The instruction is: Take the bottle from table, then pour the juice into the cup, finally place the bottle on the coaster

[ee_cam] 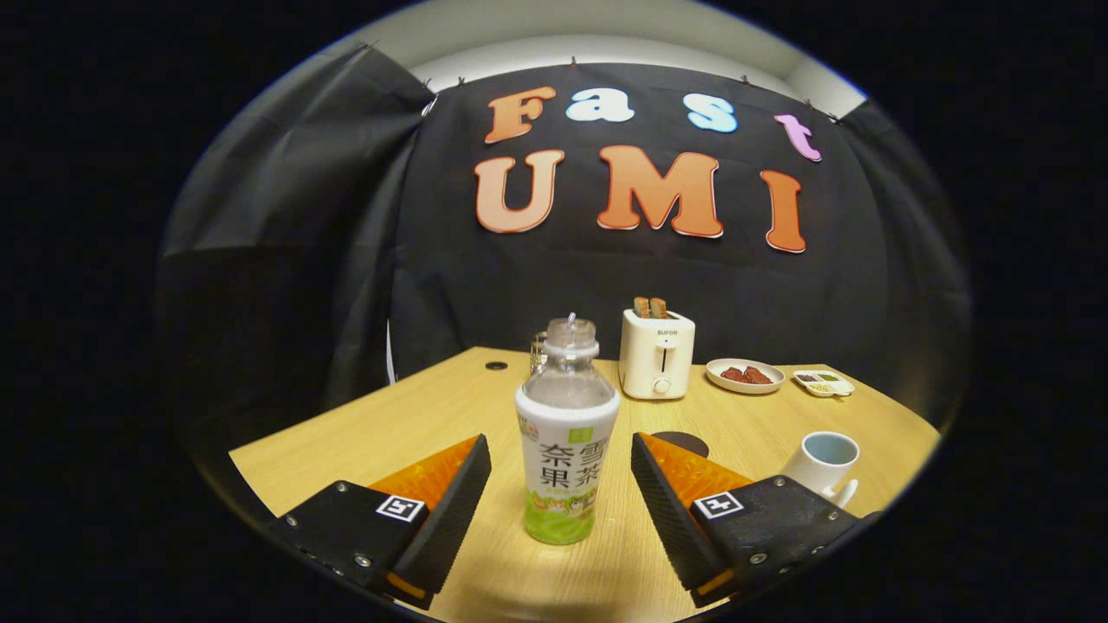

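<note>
Bench (pixel 433 415): pale wood grain, carries everything here, black cloth wall behind it.

Tool (pixel 561 463): two black fingers (pixel 454 510) with ribbed pads and orange backs, spread wide. The jaws stand well apart, one on each side of the bottle, with a clear gap of bench showing on both sides. Nothing gripped, nothing touched.

Toaster (pixel 657 353): cream, upright at the far side of the bench, beyond the bottle and a little right. Two brown slices stand up out of its slots.

Bottle (pixel 567 433): upright on the bench, between the fingers, roughly level with their tips. Clear shoulder and neck, white and green label round the body. Cap looks to be on, though the top is hard to read. Level of juice cannot be told through the label.

Cup (pixel 823 461): white, on the bench right of the right finger, close to it, handle toward the tool. Inside pale blue; no liquid made out.

Plate (pixel 745 375): white, right of the toaster, holds dark reddish-brown pieces.

Coaster (pixel 688 441): dark disc flat on the bench, just behind the right finger's tip, partly hidden by it.

Small dish (pixel 824 382): white, divided, right of the plate; small greenish and dark bits in its compartments, too small to name.
</note>
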### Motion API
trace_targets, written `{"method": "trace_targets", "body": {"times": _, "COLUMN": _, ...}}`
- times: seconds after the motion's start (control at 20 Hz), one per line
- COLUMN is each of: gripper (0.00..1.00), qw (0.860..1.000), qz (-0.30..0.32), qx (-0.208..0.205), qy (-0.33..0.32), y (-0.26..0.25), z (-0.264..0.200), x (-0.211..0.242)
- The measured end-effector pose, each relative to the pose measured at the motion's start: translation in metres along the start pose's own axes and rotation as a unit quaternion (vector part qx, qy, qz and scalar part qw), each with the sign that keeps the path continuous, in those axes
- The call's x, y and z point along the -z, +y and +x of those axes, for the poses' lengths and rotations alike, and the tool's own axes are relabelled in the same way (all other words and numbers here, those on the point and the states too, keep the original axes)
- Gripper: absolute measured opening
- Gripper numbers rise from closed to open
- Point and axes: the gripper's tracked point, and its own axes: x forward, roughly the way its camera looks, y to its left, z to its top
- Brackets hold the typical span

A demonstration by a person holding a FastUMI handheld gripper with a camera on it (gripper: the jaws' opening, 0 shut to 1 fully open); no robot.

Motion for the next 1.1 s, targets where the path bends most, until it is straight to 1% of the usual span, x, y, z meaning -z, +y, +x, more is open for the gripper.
{"method": "trace_targets", "body": {"times": 0.15, "gripper": 0.92, "qw": 1.0, "qz": -0.021, "qx": -0.002, "qy": 0.021, "y": 0.003, "z": 0.012, "x": 0.015}}
{"method": "trace_targets", "body": {"times": 0.3, "gripper": 0.88, "qw": 0.999, "qz": -0.014, "qx": -0.001, "qy": 0.029, "y": 0.002, "z": 0.025, "x": 0.023}}
{"method": "trace_targets", "body": {"times": 0.4, "gripper": 0.88, "qw": 1.0, "qz": 0.001, "qx": 0.006, "qy": 0.023, "y": -0.003, "z": 0.031, "x": 0.024}}
{"method": "trace_targets", "body": {"times": 0.5, "gripper": 0.83, "qw": 1.0, "qz": 0.025, "qx": 0.004, "qy": 0.019, "y": -0.008, "z": 0.04, "x": 0.029}}
{"method": "trace_targets", "body": {"times": 0.6, "gripper": 0.75, "qw": 0.998, "qz": 0.057, "qx": -0.023, "qy": 0.03, "y": -0.001, "z": 0.043, "x": 0.037}}
{"method": "trace_targets", "body": {"times": 0.65, "gripper": 0.67, "qw": 0.997, "qz": 0.07, "qx": -0.025, "qy": 0.02, "y": -0.005, "z": 0.045, "x": 0.031}}
{"method": "trace_targets", "body": {"times": 0.8, "gripper": 0.65, "qw": 0.995, "qz": 0.094, "qx": -0.028, "qy": 0.015, "y": -0.011, "z": 0.046, "x": 0.035}}
{"method": "trace_targets", "body": {"times": 0.95, "gripper": 0.59, "qw": 0.995, "qz": 0.098, "qx": -0.033, "qy": 0.011, "y": -0.01, "z": 0.047, "x": 0.033}}
{"method": "trace_targets", "body": {"times": 1.1, "gripper": 0.56, "qw": 0.993, "qz": 0.11, "qx": -0.039, "qy": 0.024, "y": -0.009, "z": 0.046, "x": 0.034}}
